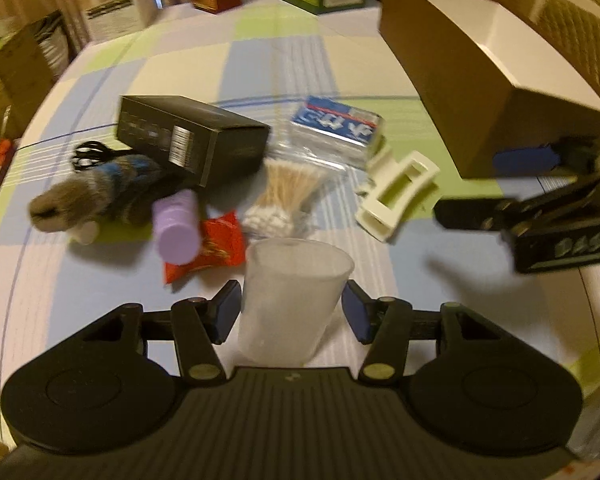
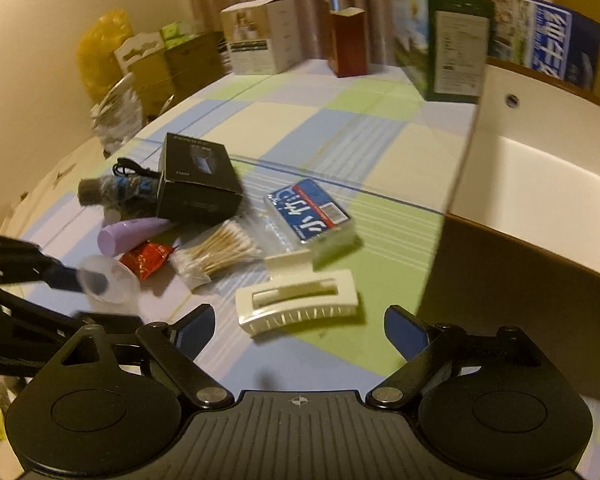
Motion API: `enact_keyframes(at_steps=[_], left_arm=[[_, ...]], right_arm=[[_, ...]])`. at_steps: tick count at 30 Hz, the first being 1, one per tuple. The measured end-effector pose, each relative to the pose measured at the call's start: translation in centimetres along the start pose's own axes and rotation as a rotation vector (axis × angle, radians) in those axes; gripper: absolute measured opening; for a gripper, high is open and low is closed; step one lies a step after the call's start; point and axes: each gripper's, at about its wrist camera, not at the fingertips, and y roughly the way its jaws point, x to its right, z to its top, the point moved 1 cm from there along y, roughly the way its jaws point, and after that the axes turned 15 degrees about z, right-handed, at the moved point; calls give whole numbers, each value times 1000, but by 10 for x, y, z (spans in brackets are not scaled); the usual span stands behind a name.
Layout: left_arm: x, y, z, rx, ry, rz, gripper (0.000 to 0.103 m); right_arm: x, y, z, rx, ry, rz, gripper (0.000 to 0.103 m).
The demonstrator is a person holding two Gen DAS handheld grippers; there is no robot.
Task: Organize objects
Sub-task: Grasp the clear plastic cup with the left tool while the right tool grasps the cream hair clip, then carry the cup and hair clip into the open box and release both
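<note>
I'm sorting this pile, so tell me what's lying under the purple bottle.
The purple bottle lies across a red snack packet, its far end against the striped knitted piece. How far the packet runs beneath it is hidden; anything else underneath cannot be seen.

The tabletop [image 1: 180,72] is checked in pale blue, lime green, cream and lilac, with thin blue lines. Between the left gripper [image 1: 291,312] and its blue pads stands a frosted clear cup [image 1: 292,292]. Just beyond it lie a red snack packet [image 1: 220,248], a lilac bottle [image 1: 178,228] and a black box [image 1: 196,136]. Ahead of the right gripper [image 2: 300,330] lies a cream hair clip [image 2: 300,300]; to its right, a brown box [image 2: 540,200] lined white.
</note>
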Motion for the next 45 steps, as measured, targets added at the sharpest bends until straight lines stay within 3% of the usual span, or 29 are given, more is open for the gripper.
enact_keyframes(at_steps=[15,17,20,28,35,40,45], left_arm=[[-10,4,10,-18,-52,47,50],[-9,6,12,-23,-47,46,50],[-8,9,16,-26,-43,46,50],[-7,6,24,-18,-35,25,50],[-12,-22,43,50,-28,-1,50],[-3,-42,71,124,7,-40,50],[23,-56,99,189,58,-112,50]], right_arm=[[7,53,1,-68,-42,-33,90],[6,55,1,-66,-49,-41,84],[4,52,0,-63,-65,-52,83],[-2,10,9,7,1,10,83],[-19,-49,27,134,25,65,83],[-6,-91,38,217,58,4,83],[30,-127,39,276,108,-125,83]])
